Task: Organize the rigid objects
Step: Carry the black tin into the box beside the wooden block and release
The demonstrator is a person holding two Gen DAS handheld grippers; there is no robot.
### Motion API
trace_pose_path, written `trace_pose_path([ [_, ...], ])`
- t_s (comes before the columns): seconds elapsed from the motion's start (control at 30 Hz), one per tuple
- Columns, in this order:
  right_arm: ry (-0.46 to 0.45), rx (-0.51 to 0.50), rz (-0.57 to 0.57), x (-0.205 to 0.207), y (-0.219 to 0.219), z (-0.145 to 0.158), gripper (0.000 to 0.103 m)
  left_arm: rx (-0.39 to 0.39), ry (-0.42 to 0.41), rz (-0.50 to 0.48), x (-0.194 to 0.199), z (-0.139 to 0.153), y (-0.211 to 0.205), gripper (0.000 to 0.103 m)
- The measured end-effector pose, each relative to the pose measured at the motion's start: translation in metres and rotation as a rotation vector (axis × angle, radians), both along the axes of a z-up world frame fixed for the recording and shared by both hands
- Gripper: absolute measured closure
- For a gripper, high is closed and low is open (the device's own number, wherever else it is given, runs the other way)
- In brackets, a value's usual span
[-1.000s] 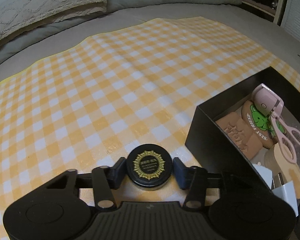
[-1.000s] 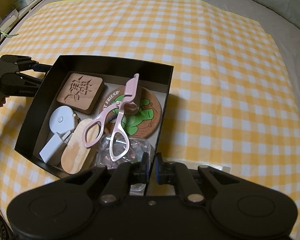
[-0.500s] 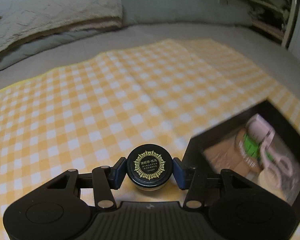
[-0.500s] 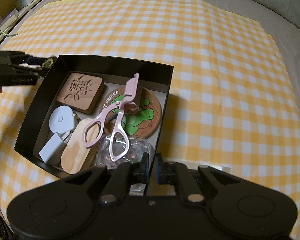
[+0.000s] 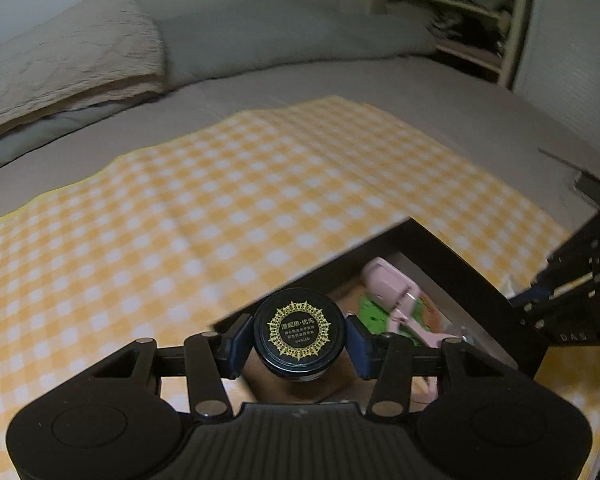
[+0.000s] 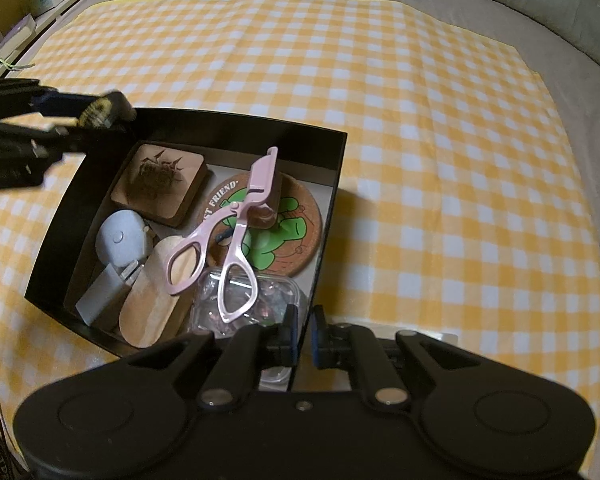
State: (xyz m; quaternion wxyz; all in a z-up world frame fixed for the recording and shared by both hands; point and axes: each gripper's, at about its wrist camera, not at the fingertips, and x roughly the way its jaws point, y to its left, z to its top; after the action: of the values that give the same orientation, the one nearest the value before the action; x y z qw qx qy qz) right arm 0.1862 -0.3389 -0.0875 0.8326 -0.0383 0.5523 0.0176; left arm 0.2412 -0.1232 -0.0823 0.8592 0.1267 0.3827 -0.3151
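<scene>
My left gripper (image 5: 299,338) is shut on a small round jar with a black lid and gold pattern (image 5: 299,330). It holds the jar in the air above the near corner of the black box (image 5: 472,292). In the right wrist view the jar (image 6: 98,112) hangs over the box's far left corner. My right gripper (image 6: 305,334) is shut on the near wall of the black box (image 6: 324,208). The box holds a pink eyelash curler (image 6: 236,232), a square wooden block (image 6: 160,188), a round cork coaster (image 6: 276,224) and other items.
The box stands on a yellow checked cloth (image 6: 420,120) spread over a grey bed. Pillows (image 5: 60,68) lie at the far side. A shelf (image 5: 460,20) stands at the back right. A clear plastic case (image 6: 244,304) lies in the box's near corner.
My left gripper has lifted the jar off the cloth and carried it right, over the box's corner. My right gripper has stayed on the box wall.
</scene>
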Motion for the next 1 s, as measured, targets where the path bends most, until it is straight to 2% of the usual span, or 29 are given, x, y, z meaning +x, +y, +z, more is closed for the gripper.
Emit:
trace_pose_path([
  [0.33,-0.001,-0.006,0.003,0.000,0.001,-0.001,0.096,0.046,0.058,-0.022,0.013,-0.030,-0.035,0.053],
  [0.6,-0.001,-0.004,0.004,0.000,0.001,-0.001,0.096,0.011,0.110,0.003,0.024,-0.039,-0.048,0.053],
  [0.77,-0.001,-0.003,0.004,0.000,0.001,-0.001,0.096,-0.021,0.113,-0.003,0.025,-0.041,-0.053,0.052],
  [0.8,-0.001,-0.003,0.005,0.000,0.001,-0.001,0.096,-0.027,0.112,-0.004,0.025,-0.042,-0.053,0.050],
  [0.9,-0.001,-0.005,0.006,0.000,0.001,-0.001,0.096,-0.028,0.119,0.000,0.025,-0.042,-0.054,0.030],
  [1.0,-0.002,-0.004,0.005,0.000,0.001,-0.001,0.096,-0.028,0.126,-0.008,0.024,-0.041,-0.053,0.029],
])
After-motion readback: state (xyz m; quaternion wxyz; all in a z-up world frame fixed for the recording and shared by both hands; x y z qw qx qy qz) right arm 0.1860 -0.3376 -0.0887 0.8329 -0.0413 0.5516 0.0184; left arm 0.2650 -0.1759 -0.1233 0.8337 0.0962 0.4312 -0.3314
